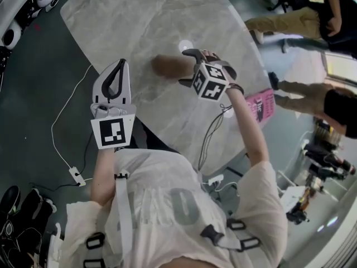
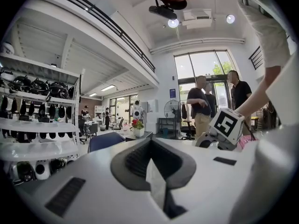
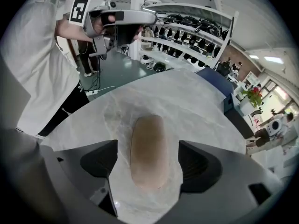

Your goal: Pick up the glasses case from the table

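table (image 1: 139, 15): grey marble-look, smooth, faintly glossy
glasses case (image 3: 148, 148): brown, matt, soft-looking
right gripper (image 3: 147, 162): matt dark ribbed plastic

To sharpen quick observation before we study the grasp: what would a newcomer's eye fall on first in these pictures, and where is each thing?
A brown oval glasses case lies on the grey marbled table. The right tongs stand open on either side of its near end, not closed on it. The left tongs are shut and empty by the table's left edge.
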`<state>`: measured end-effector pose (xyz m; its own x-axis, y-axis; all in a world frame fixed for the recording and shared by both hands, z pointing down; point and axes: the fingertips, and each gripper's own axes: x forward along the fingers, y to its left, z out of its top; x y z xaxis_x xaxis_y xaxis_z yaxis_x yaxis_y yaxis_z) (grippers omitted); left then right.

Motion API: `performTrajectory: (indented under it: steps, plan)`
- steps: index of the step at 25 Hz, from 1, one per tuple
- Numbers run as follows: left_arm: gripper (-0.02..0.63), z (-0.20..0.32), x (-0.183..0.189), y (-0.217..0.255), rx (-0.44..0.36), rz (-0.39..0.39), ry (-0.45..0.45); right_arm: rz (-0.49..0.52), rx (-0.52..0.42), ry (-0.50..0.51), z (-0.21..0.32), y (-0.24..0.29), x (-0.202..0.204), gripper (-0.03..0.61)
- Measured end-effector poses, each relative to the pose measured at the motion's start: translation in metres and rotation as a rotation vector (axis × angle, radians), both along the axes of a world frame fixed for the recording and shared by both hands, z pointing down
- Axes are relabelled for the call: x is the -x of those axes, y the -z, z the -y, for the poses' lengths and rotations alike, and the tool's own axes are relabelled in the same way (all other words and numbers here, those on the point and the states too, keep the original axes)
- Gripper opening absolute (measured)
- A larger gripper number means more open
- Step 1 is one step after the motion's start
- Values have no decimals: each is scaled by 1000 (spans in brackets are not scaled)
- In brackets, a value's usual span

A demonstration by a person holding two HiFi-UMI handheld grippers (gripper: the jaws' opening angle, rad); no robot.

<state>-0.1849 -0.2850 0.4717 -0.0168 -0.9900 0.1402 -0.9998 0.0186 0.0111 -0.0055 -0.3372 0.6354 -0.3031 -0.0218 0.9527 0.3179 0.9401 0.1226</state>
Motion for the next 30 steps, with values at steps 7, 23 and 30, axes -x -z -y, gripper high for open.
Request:
performTrajectory:
  steps: [7, 23, 30]
  plan:
    - [3, 4, -1, -10, 25, -11, 5, -85, 26, 41, 1, -34, -1, 390]
    - [3, 4, 13, -26, 55, -18, 31, -223, 64, 67, 5, -69, -5, 388]
    - [3, 4, 13, -26, 57, -15, 27, -249, 84, 43, 4, -73, -3, 388]
